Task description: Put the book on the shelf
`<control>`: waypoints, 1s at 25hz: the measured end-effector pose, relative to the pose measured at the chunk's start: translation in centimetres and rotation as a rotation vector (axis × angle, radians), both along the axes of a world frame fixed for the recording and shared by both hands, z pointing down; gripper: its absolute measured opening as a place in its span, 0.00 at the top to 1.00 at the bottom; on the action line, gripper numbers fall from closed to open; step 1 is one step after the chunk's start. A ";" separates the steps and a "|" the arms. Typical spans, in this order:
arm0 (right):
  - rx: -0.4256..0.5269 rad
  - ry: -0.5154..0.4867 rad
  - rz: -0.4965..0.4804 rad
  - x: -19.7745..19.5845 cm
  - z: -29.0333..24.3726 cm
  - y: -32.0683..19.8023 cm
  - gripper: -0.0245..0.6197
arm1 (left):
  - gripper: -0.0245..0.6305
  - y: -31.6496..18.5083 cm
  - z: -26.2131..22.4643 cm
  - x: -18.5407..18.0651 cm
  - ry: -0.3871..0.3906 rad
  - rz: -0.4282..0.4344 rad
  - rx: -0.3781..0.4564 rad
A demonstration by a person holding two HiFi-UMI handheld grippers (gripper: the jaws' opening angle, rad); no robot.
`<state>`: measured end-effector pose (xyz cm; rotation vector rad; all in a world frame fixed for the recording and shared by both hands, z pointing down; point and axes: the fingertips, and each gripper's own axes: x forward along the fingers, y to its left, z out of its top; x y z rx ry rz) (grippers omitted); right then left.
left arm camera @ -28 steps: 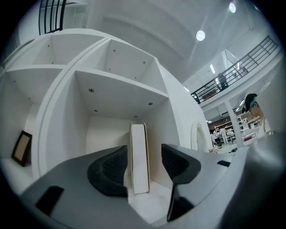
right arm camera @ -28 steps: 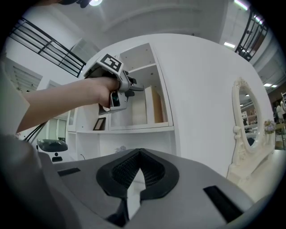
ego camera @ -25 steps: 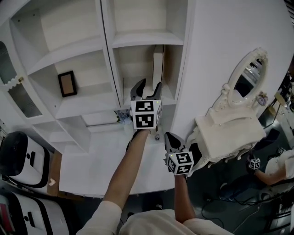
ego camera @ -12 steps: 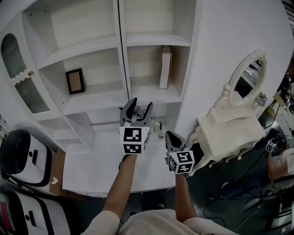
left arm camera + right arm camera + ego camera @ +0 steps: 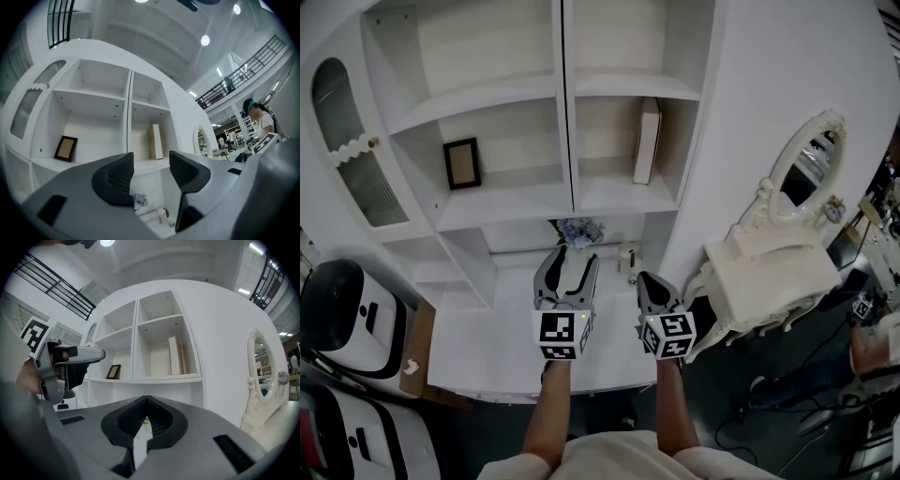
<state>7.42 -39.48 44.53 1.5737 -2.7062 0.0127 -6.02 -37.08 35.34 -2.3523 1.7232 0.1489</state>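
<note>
1. shelf (image 5: 567, 112): white unit with two columns, fills 12 o'clock in the head view.
2. bench (image 5: 478, 347): white top at the foot of the shelf, with both claws over it.
3. dresser (image 5: 759, 281): has an oval mirror and sits at 3 o'clock of the right claw. Not part of the job.
4. book (image 5: 648, 141): upright on the middle board of the right column, at 1 o'clock from the left claw. It's close to the right side wall, can't tell if it touches. It stands on its own, so I'd call placement done.
5. left claw (image 5: 569, 264): jaws wide apart, nothing between them. It's over the bench, pointing at the shelf, well apart from the book. No grip is needed since nothing is left to carry.
6. right claw (image 5: 649, 281): jaws pressed together, empty. Parked at 3 o'clock of the left claw, low and out of the way.
7. frame (image 5: 461, 164): in the left column on the same board, at 10 o'clock from the left claw.
8. flowers (image 5: 577, 232) and bottle (image 5: 626, 258): at the back of the bench, just ahead of the left claw tips. They're at risk of being knocked on any forward move.
</note>
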 end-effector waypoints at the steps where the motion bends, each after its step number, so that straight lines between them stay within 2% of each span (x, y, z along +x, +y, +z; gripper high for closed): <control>1: -0.003 0.001 -0.001 -0.1 0.1 0.1 0.92 | 0.60 0.3 0.6 0.0 -0.001 0.003 -0.009; 4: -0.007 0.002 -0.002 -0.3 0.3 0.3 0.92 | 0.60 1.1 1.9 -0.1 0.018 0.013 -0.045; 8: -0.004 -0.001 0.002 -0.1 0.2 0.3 0.92 | 0.60 1.8 2.4 -0.3 0.037 0.017 -0.044; 17: 0.001 0.003 -0.002 0.0 0.1 0.6 0.92 | 0.84 2.4 4.2 -0.4 0.026 0.002 -0.062; 21: 0.000 0.000 -0.002 0.2 0.2 0.8 0.92 | 0.91 2.5 5.4 -0.2 0.009 -0.002 -0.092; 25: -0.006 0.004 -0.003 0.1 0.5 1.1 0.92 | 0.94 2.7 6.3 -0.1 0.030 0.008 -0.113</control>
